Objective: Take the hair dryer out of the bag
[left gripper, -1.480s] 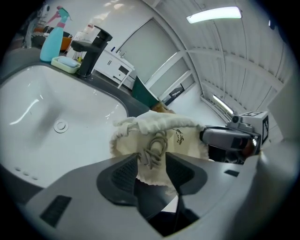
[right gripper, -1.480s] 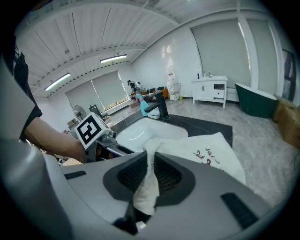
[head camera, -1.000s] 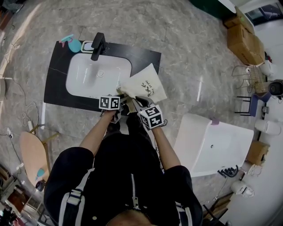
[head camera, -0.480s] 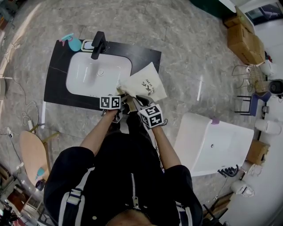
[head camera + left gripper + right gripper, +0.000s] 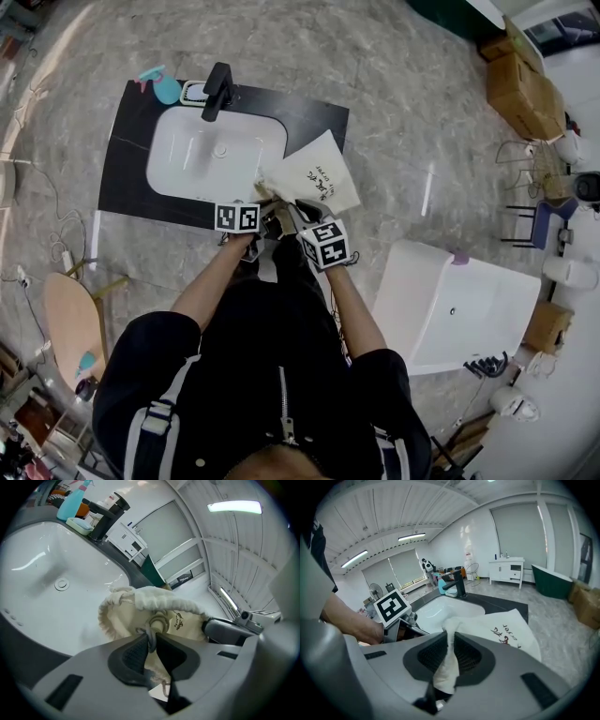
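Lying on the black stone desk (image 5: 122,173) just right of the white rectangular sink basin (image 5: 202,155), the cream cloth drawstring bag (image 5: 317,176) has its gathered mouth turned toward the person. The left gripper (image 5: 152,641) is closing its jaws, and the bag's looped cream drawstring cord (image 5: 158,621) sits pinched between the pads at their tips. The right gripper (image 5: 451,641) is narrow, clamped on a fold of cloth at the edge of the bag's mouth. Both grippers meet side by side there. The hair dryer cannot be seen in any view. A black faucet (image 5: 217,91) stands at the basin's far rim, with a turquoise bottle (image 5: 165,90) beside it.
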Demonstrator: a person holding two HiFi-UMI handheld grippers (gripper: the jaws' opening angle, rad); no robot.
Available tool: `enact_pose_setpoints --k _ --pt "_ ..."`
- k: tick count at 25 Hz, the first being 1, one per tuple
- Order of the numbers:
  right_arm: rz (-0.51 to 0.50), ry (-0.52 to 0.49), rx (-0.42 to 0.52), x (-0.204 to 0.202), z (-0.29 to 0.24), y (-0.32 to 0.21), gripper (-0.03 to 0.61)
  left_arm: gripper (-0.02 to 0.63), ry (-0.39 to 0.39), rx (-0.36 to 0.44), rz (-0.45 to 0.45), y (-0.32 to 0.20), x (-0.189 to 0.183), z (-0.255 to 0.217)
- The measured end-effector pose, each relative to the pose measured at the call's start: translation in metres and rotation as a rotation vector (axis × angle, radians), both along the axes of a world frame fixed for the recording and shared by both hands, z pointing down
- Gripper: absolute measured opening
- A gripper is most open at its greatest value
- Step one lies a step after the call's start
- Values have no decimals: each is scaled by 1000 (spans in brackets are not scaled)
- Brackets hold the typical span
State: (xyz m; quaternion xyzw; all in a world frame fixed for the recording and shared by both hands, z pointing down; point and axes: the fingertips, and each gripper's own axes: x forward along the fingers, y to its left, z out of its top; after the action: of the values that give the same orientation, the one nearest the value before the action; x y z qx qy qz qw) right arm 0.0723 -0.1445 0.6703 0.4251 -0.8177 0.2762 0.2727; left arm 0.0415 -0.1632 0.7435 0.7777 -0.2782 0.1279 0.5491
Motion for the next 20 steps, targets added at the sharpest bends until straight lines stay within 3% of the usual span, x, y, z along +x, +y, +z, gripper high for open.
enact_pose_setpoints --k 20 --pt "34 51 -5 -5 9 3 54 64 6 -6 -8 24 -30 -1"
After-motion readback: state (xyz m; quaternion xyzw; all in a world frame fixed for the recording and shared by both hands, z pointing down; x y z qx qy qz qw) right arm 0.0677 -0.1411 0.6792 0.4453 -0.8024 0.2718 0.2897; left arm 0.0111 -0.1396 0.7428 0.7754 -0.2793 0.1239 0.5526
